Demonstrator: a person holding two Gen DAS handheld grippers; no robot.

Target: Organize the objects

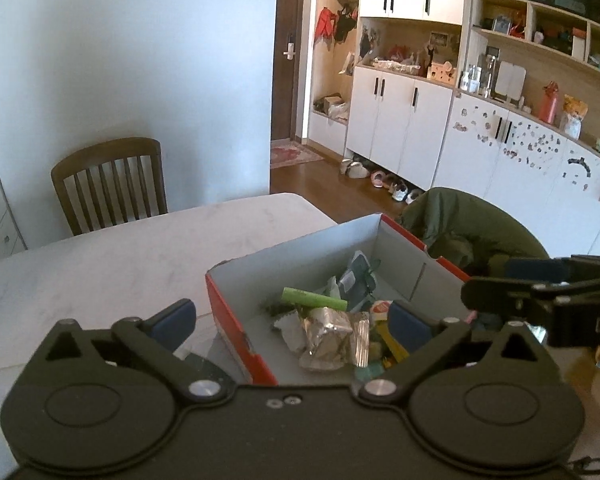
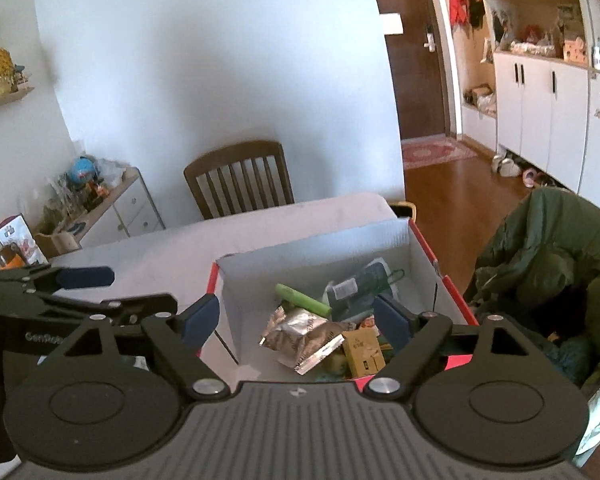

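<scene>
Hovering with fingers spread wide and empty, the left gripper (image 1: 292, 320) and right gripper (image 2: 298, 316) are facing the red-edged box (image 1: 236, 332) at centre frame, where the foil packet (image 2: 300, 336) probably needs a lowering, narrowing grasp next.

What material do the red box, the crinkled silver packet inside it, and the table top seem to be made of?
Red box: probably cardboard, matte, with thin folded walls, red outside and white inside.
Silver packet: likely metallised foil or plastic film, glossy; it is crinkled and reflects light.
Table top: looks like marble or an imitation, smooth, pale with faint grey veins; I cannot tell which.
</scene>
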